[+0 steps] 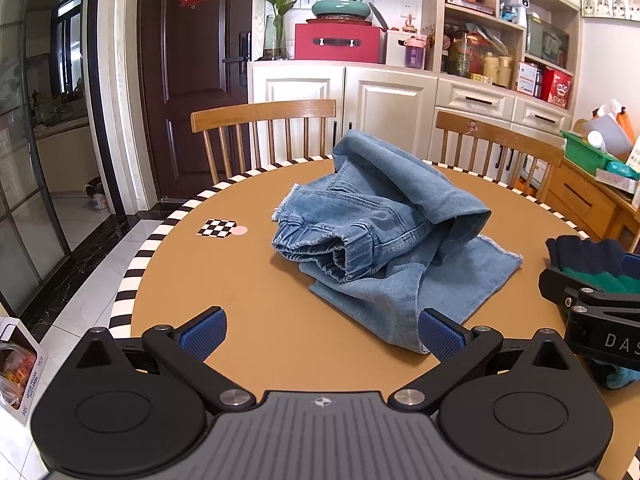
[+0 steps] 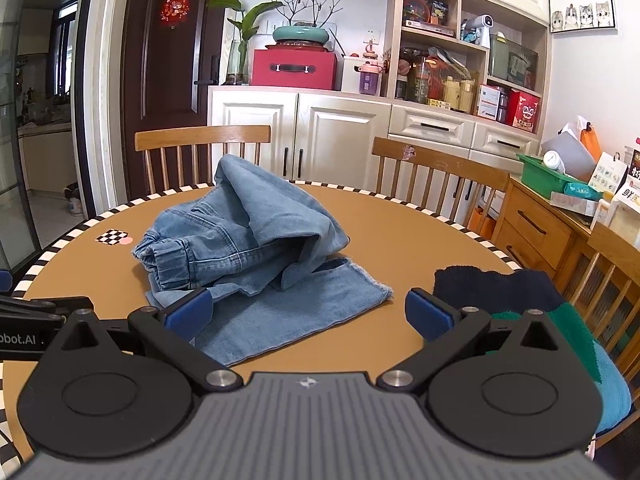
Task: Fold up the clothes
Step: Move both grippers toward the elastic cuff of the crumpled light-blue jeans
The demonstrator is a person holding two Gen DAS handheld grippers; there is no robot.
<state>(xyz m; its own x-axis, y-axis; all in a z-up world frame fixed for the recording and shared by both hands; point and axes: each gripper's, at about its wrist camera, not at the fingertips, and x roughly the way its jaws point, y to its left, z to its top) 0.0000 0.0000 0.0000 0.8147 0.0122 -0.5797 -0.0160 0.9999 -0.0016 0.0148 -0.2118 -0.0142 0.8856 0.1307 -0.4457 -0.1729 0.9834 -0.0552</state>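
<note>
Light-blue jeans point(image 1: 384, 232) lie crumpled mid-table beside a folded dark-and-green knit point(image 2: 532, 300).

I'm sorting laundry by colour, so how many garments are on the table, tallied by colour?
Light blue denim: 1, the jeans
Navy, green and teal: 1, the knit garment at the table's right edge
Total: 2

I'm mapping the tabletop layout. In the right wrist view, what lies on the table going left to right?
Checkered marker → pink dot → crumpled blue jeans → dark knit garment with green and blue bands at the table's right edge.
</note>
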